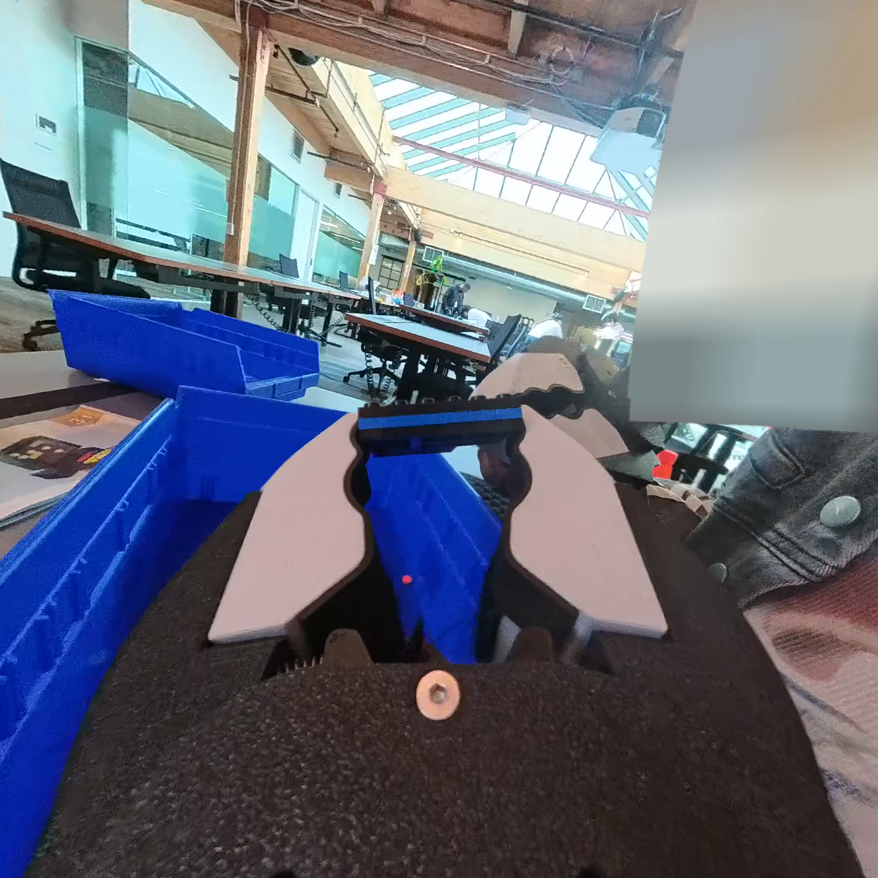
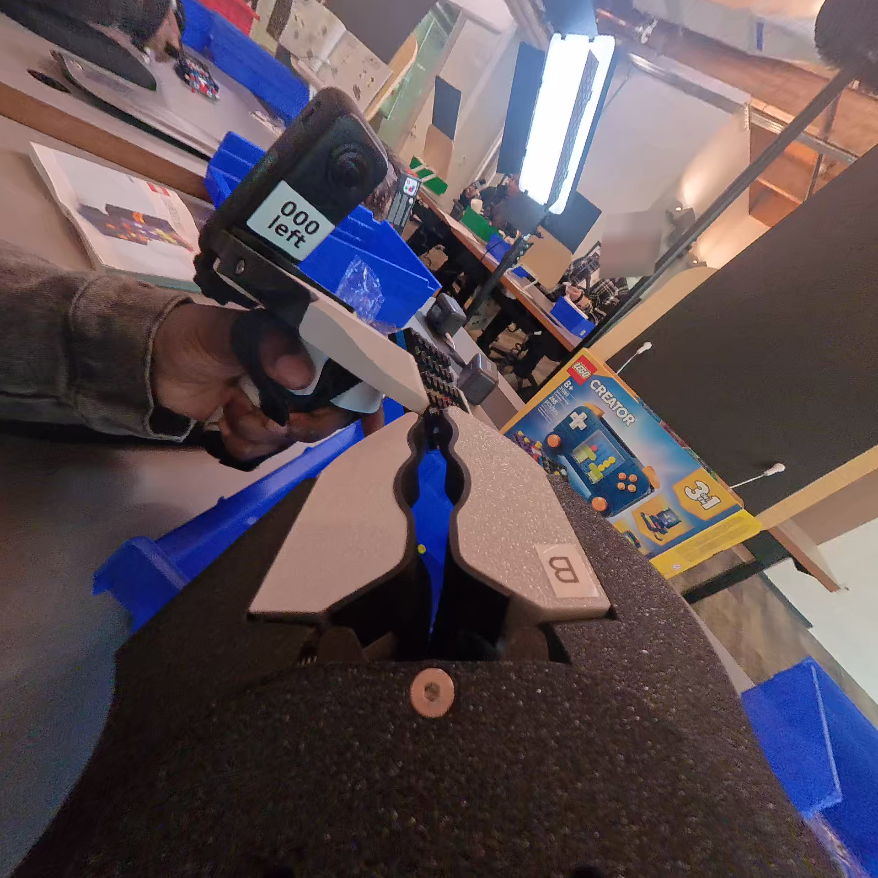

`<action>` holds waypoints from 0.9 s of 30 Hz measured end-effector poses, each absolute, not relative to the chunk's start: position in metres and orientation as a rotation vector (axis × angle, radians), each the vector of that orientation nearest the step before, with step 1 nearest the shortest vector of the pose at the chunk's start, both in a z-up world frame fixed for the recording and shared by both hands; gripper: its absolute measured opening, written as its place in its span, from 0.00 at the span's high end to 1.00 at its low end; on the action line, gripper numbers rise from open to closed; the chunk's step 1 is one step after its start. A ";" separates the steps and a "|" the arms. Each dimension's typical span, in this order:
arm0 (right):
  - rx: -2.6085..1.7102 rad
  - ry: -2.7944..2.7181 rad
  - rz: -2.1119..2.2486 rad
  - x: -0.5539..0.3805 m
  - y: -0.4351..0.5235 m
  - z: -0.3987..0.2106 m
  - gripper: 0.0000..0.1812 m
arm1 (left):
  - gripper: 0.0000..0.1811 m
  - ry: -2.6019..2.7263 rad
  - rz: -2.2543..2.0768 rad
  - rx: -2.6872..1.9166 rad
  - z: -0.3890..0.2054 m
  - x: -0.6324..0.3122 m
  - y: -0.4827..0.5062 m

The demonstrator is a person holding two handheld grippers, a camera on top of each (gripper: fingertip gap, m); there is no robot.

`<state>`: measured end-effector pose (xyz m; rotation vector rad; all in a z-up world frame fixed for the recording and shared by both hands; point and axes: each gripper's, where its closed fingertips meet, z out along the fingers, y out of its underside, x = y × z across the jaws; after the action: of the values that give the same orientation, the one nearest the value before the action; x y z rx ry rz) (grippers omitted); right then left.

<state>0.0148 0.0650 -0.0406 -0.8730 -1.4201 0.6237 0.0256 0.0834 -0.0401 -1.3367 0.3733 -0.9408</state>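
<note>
My left gripper (image 1: 439, 444) is shut on a black and blue brick plate (image 1: 437, 419), held flat across its fingertips above a long blue bin (image 1: 142, 499). In the right wrist view a hand (image 2: 209, 375) holds the left gripper, and one of its fingers (image 2: 366, 351) carries the studded black plate (image 2: 437, 375). My right gripper (image 2: 434, 423) is nearly closed on a small dark piece (image 2: 432, 430) at the plate's lower end. I cannot tell whether that piece is separate from the plate. The right gripper (image 1: 560, 404) also shows just behind the plate.
A second blue bin (image 1: 190, 342) lies behind the first. An open instruction booklet (image 1: 57, 451) lies on the table to the left and also shows in the right wrist view (image 2: 123, 214). A brick set box (image 2: 632, 465) leans at the right. A dark denim sleeve (image 1: 784, 513) is close.
</note>
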 end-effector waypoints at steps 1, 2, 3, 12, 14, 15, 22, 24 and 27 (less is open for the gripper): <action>-0.879 -1.423 0.635 0.015 0.064 -0.041 0.97 | 0.69 0.385 -0.922 -1.347 -0.041 0.026 0.082; -0.892 -1.440 0.636 0.015 0.064 -0.044 0.97 | 0.69 0.399 -0.901 -1.375 -0.044 0.026 0.082; -0.891 -1.452 0.644 0.015 0.062 -0.046 0.97 | 0.69 0.424 -0.903 -1.398 -0.046 0.026 0.080; -1.004 -1.647 0.567 0.024 0.101 -0.072 0.98 | 1.00 0.667 -0.758 -1.688 -0.093 0.012 0.085; -1.010 -1.608 0.570 0.022 0.108 -0.070 0.98 | 1.00 0.573 -0.882 -1.679 -0.085 0.011 0.090; -1.030 -1.556 0.622 0.022 0.110 -0.064 0.98 | 0.95 0.516 -0.920 -1.661 -0.082 0.009 0.094; -0.947 -1.316 0.434 0.022 0.115 -0.039 0.98 | 0.59 0.082 -1.138 -1.510 -0.063 0.017 0.112; -0.908 -1.299 0.385 0.018 0.108 -0.038 0.98 | 0.60 0.036 -1.168 -1.457 -0.059 0.018 0.114; -0.911 -1.295 0.364 0.014 0.102 -0.039 0.98 | 0.60 -0.017 -1.163 -1.400 -0.053 0.011 0.116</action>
<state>0.0144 0.1021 -0.0392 -0.9107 -1.2947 0.3643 0.0113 0.1159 -0.0531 -1.3996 -0.0168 -1.1634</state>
